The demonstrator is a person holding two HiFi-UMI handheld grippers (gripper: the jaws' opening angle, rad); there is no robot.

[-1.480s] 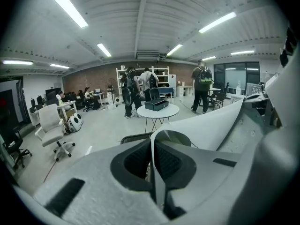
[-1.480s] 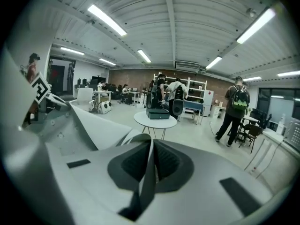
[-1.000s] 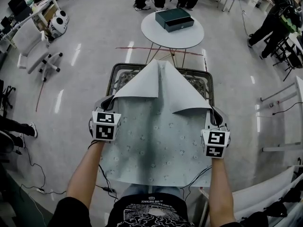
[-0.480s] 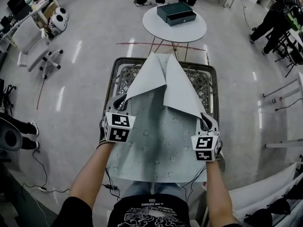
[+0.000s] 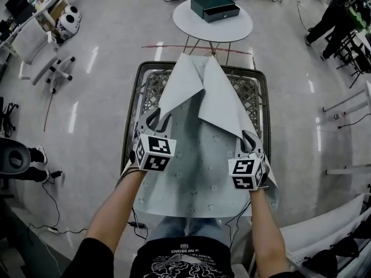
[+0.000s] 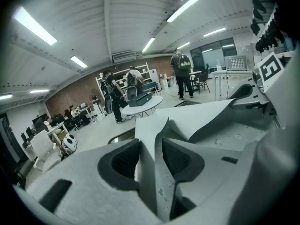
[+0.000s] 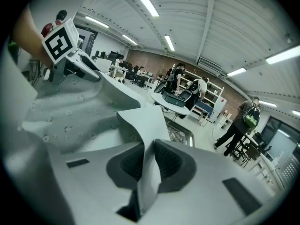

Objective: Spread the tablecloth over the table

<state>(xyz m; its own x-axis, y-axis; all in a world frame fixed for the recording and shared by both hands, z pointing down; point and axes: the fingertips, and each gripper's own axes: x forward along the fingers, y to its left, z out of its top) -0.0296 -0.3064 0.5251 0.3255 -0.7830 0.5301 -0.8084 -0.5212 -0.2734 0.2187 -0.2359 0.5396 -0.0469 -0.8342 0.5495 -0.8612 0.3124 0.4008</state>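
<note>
A pale green tablecloth [image 5: 197, 167] with a small flower print lies along the mesh-topped table [image 5: 137, 97]. Its two far corners [image 5: 223, 100] are folded back, showing the plain underside. My left gripper [image 5: 155, 120] is at the cloth's left edge. In the left gripper view its jaws [image 6: 150, 149] have just been opening, and a ridge of cloth [image 6: 149, 172] stands loose between the pads. My right gripper [image 5: 249, 138] is at the right edge. Its jaws [image 7: 146, 158] have just been opening slightly, and the pads still pinch a fold of cloth [image 7: 149, 182].
Beyond the table stands a round white table [image 5: 232, 30] with a dark box [image 5: 214, 7] on it. People stand at the far end and at the far right [image 5: 339, 16]. A white swivel chair [image 5: 35, 45] is at the left, and cables [image 5: 46, 201] lie on the floor.
Both grippers have come down and inward with the cloth's side edges. The cloth has sunk onto the table, and its folded-back far corners have drawn closer together.
</note>
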